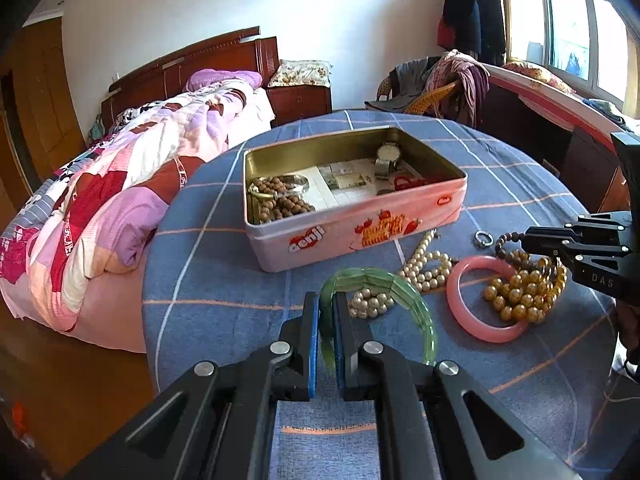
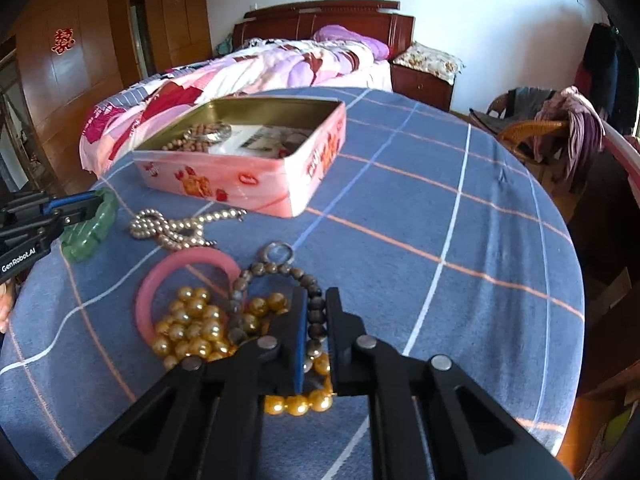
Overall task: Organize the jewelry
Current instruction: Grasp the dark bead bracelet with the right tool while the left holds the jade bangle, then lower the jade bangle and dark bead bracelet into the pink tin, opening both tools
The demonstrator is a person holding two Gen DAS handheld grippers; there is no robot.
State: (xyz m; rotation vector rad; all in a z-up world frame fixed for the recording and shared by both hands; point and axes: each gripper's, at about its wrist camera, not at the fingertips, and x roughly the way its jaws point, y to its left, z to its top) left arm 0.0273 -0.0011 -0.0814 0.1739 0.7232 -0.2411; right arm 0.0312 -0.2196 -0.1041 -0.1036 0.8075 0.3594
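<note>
Clamped in my left tool (image 1: pixel 327 312), green bracelet (image 1: pixel 384 280) arcs rightward; right tool (image 2: pixel 317 312) pinches dark bead bracelet (image 2: pixel 276 270), long axis toward tin (image 2: pixel 256 184).

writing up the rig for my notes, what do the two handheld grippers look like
Both are matte black two-finger tools. The left gripper and right gripper have angular scissor-like linkage arms joined by round silver pins, and blue pads line the inner finger faces. White lettering marks their sides: "GenRobot.AI" on the left one, "DAS" on the right. No cables or sleeves show.
</note>
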